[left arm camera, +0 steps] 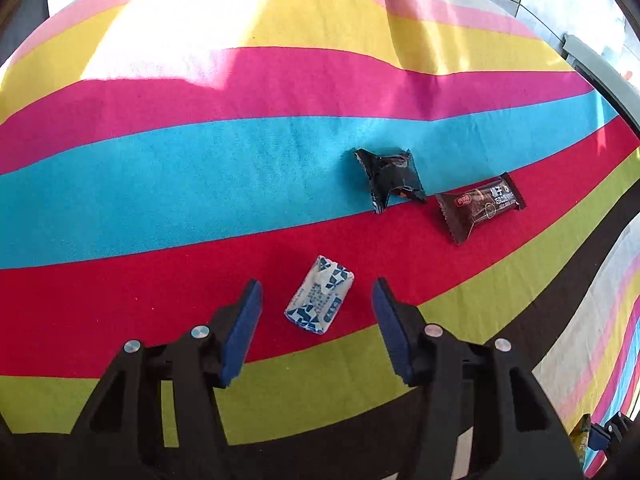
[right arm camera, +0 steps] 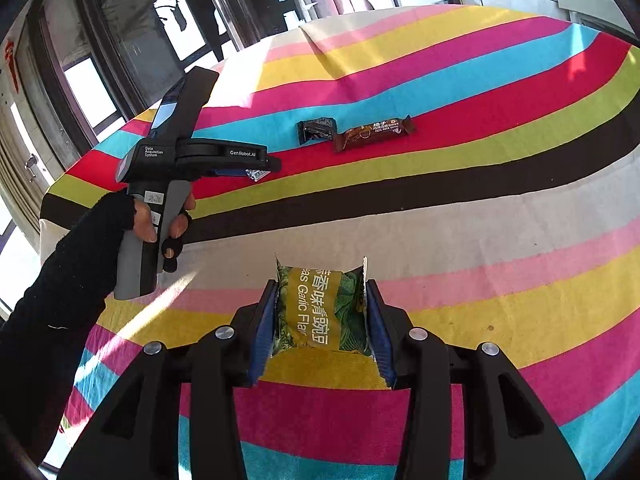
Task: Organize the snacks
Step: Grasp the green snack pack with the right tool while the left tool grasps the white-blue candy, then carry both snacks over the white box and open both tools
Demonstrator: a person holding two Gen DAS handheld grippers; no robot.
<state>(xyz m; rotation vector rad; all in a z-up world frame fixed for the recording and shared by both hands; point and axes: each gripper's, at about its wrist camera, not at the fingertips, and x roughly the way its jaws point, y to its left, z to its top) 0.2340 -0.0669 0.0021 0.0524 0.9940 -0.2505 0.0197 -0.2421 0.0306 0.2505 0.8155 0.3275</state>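
the striped cloth (left arm camera: 160,200) lies under both grippers. the right gripper (right arm camera: 320,316) pinches the green pack (right arm camera: 320,308). the left gripper (left arm camera: 316,300) is spread wide, the white candy (left arm camera: 320,295) between its fingers. just ahead lie the brown bar (left arm camera: 480,206) and black candy (left arm camera: 390,176). the slanted candy could slip out sideways.

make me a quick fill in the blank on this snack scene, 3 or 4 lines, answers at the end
1. The right gripper is shut on a green and yellow snack packet printed with the word ____.
2. The left gripper is open around a white packet with a ____ pattern.
3. That white packet lies on the ____ stripe of the tablecloth.
4. The brown bar lies just to the right of a ____ wrapper.

Missing words: Garlic; blue; red; black
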